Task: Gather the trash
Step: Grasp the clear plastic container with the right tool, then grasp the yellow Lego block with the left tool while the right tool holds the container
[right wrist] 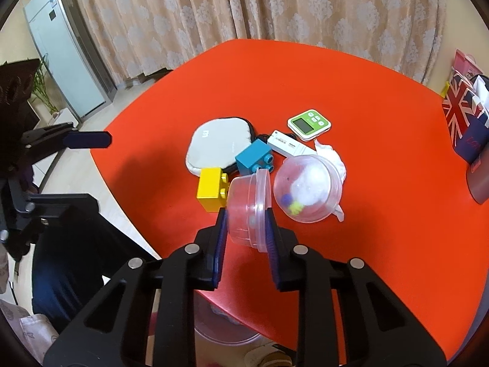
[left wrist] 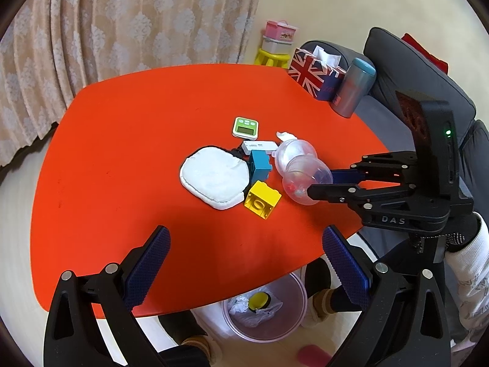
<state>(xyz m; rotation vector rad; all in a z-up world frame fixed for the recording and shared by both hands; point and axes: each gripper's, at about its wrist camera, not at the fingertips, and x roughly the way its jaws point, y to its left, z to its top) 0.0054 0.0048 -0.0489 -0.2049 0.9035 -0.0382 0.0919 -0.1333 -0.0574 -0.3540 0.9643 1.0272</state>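
Lettering "DAS" marks the right claw [left wrist: 310,183], clenched on a clear plastic cup [right wrist: 249,211]; yellow block [right wrist: 211,192] just left; left claw [left wrist: 244,257] released.

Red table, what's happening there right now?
A person is clearing trash with two handheld grippers. The right gripper is shut on a clear plastic cup lying beside a second clear cup on the red table. The left gripper hangs open and empty above the near edge, over the trash bin on the floor.
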